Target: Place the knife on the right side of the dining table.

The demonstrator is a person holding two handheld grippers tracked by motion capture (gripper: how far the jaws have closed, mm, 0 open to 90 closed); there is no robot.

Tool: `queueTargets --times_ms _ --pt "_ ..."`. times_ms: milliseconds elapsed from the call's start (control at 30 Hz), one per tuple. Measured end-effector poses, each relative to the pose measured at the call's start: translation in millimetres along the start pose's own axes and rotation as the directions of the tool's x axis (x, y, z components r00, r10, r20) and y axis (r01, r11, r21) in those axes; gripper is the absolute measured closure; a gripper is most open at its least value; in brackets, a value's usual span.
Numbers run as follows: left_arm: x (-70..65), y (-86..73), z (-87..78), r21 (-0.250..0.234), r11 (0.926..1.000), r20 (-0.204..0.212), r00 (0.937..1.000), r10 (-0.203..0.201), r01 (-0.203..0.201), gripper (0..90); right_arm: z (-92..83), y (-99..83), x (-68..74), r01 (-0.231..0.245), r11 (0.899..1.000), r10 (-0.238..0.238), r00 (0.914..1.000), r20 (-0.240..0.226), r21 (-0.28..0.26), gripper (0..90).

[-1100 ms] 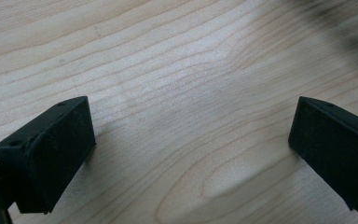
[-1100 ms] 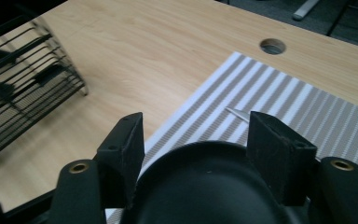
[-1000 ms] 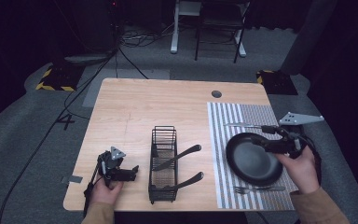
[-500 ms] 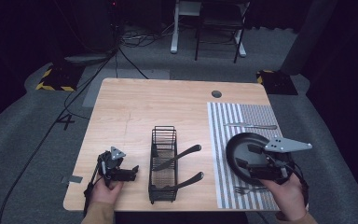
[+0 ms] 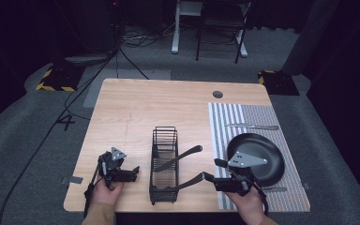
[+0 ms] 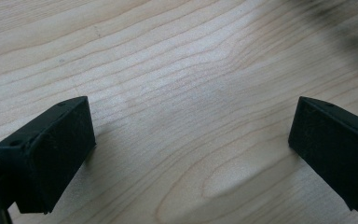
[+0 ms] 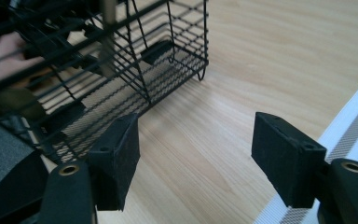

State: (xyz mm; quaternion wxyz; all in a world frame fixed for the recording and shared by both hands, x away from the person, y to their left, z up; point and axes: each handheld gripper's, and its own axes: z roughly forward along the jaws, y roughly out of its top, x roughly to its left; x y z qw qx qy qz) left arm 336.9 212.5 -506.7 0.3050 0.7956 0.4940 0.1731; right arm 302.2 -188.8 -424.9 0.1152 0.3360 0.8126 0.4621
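Near the middle of the wooden table (image 5: 136, 112), toward the front edge: a wire rack (image 5: 164, 164), with two utensils (image 5: 180, 158) lying in it, handles reaching out to the right. Along the table's right side: a striped mat (image 5: 258, 117). On the mat: a pan (image 5: 262, 157), with a piece of cutlery (image 5: 252, 126) behind it and another just in front. Left of the rack: the left gripper (image 5: 133, 172), jaws apart. Between rack and pan: the right gripper (image 5: 210, 177), jaws apart, facing the rack.
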Motion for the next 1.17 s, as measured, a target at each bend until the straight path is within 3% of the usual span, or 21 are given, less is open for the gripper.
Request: queueTargets --times_ms 133,267,467,633,733,867,933,1033,1133,1167 --pt "0.0 0.0 0.0 0.0 1.0 0.0 1.0 0.0 0.0 0.6 26.9 -7.9 3.1 -0.043 0.999 0.044 0.9988 -0.024 0.022 32.4" --pt "0.0 0.0 0.0 0.0 1.0 0.0 1.0 0.0 0.0 0.6 52.6 -14.1 14.0 -0.044 0.997 0.043 0.9989 0.017 0.056 28.2" --pt "0.0 0.0 0.0 0.0 1.0 0.0 1.0 0.0 0.0 0.6 84.6 -17.6 24.8 0.012 0.989 -0.023 0.9974 0.068 0.147 27.3" --pt "0.0 0.0 0.0 0.0 1.0 0.0 1.0 0.0 0.0 0.6 98.9 -17.4 20.6 0.018 0.985 -0.038 0.9931 0.111 0.174 27.2" --pt "0.0 0.0 0.0 0.0 1.0 0.0 1.0 0.0 0.0 0.6 108.3 -19.9 21.1 0.031 0.976 -0.063 0.9869 0.148 0.214 24.9" --pt "0.0 0.0 0.0 0.0 1.0 0.0 1.0 0.0 0.0 0.6 113.1 -22.4 24.8 0.049 0.979 -0.084 0.981 0.175 0.197 15.1" --pt "0.0 0.0 0.0 0.0 1.0 0.0 1.0 0.0 0.0 0.6 115.6 -26.3 26.8 0.094 0.984 -0.121 0.9743 0.19 0.149 12.4" --pt "0.0 0.0 0.0 0.0 1.0 0.001 1.0 0.0 0.0 0.6 115.7 -26.4 27.2 0.1 0.983 -0.125 0.9778 0.168 0.152 12.5" --pt "-0.1 -0.1 0.0 0.001 1.0 0.001 1.0 0.0 0.0 0.6 116.3 -26.8 26.3 0.035 0.986 -0.06 0.9867 0.151 0.161 12.5" --pt "0.0 0.0 0.0 0.0 1.0 0.001 1.0 0.0 0.0 0.6 116.1 -27.0 27.2 0.035 0.986 -0.06 0.9859 0.156 0.16 12.5"
